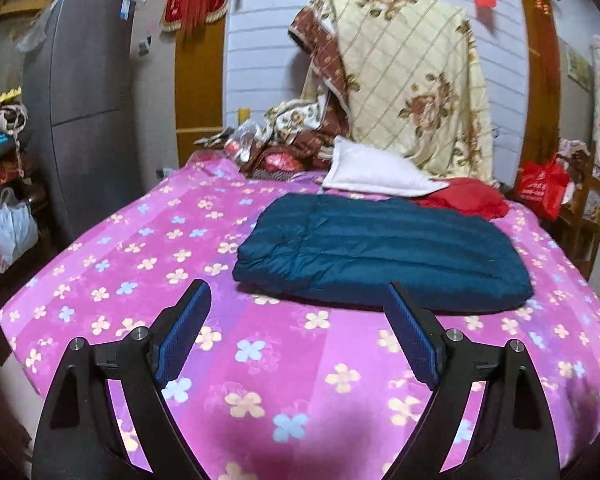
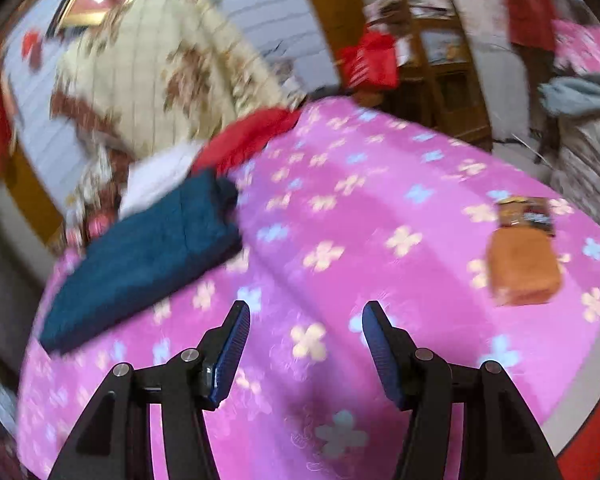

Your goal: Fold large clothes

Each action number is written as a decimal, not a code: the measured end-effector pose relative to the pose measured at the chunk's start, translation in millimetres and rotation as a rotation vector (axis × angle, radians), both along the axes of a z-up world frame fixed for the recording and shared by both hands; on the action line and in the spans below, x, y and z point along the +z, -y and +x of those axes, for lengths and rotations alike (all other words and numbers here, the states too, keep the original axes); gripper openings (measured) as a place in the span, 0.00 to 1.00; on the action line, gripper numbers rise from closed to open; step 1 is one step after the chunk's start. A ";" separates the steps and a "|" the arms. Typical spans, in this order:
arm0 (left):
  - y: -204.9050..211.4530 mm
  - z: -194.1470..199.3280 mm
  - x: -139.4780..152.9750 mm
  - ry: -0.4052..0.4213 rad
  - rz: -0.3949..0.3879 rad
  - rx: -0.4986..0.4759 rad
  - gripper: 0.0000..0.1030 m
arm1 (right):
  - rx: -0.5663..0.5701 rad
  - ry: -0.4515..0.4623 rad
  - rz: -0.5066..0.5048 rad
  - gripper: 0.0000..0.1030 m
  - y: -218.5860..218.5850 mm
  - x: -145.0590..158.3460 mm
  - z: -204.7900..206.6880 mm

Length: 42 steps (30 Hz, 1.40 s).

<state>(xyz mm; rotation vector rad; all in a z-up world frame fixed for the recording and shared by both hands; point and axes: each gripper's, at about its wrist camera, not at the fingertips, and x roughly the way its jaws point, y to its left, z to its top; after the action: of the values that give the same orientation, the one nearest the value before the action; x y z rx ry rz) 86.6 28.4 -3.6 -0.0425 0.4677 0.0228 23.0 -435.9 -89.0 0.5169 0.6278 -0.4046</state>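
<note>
A dark teal quilted garment [image 1: 384,252] lies folded into a flat rectangle on the pink flowered bedspread [image 1: 148,240]. My left gripper [image 1: 298,292] hovers open just in front of its near edge, with nothing between the blue pads. In the blurred right wrist view the same teal garment [image 2: 148,256] lies to the upper left. My right gripper [image 2: 306,312] is open over bare pink bedspread [image 2: 360,208], well to the right of the garment and holding nothing.
A white cloth [image 1: 374,172] and a red garment [image 1: 466,198] lie behind the teal one. A cream floral blanket [image 1: 412,80] hangs at the back. An orange packet [image 2: 524,256] rests on the bed at right. A grey fridge [image 1: 84,92] stands left, a wooden shelf [image 2: 440,60] right.
</note>
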 end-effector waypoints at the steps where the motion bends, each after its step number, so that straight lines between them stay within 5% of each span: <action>1: 3.8 -8.8 4.4 0.011 0.004 -0.010 0.88 | -0.010 0.028 0.011 0.60 1.8 7.1 -7.6; 5: 11.0 -38.2 18.6 0.058 -0.013 -0.053 0.98 | 0.023 0.046 -0.031 0.62 -20.5 20.4 -19.7; 11: 17.5 -70.8 37.2 0.102 -0.003 -0.122 0.98 | 0.159 -0.005 -0.053 0.63 -77.9 13.7 -13.1; 17: 17.6 -91.3 38.7 0.105 -0.001 -0.155 0.98 | 0.242 -0.003 -0.203 0.63 -127.1 28.7 -11.6; 25: 16.1 -112.0 44.8 0.200 0.042 -0.047 0.99 | 0.293 -0.028 -0.230 0.63 -149.3 26.7 -6.5; 42: 39.0 -115.6 32.2 0.175 0.061 -0.112 0.99 | 0.323 -0.070 -0.272 0.63 -166.1 12.5 -1.1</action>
<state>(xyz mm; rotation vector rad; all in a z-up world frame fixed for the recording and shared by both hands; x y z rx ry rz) -29.0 -10.5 28.6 0.0414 0.2934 -0.0759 21.9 -269.8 -76.5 0.1378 0.6983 -0.1975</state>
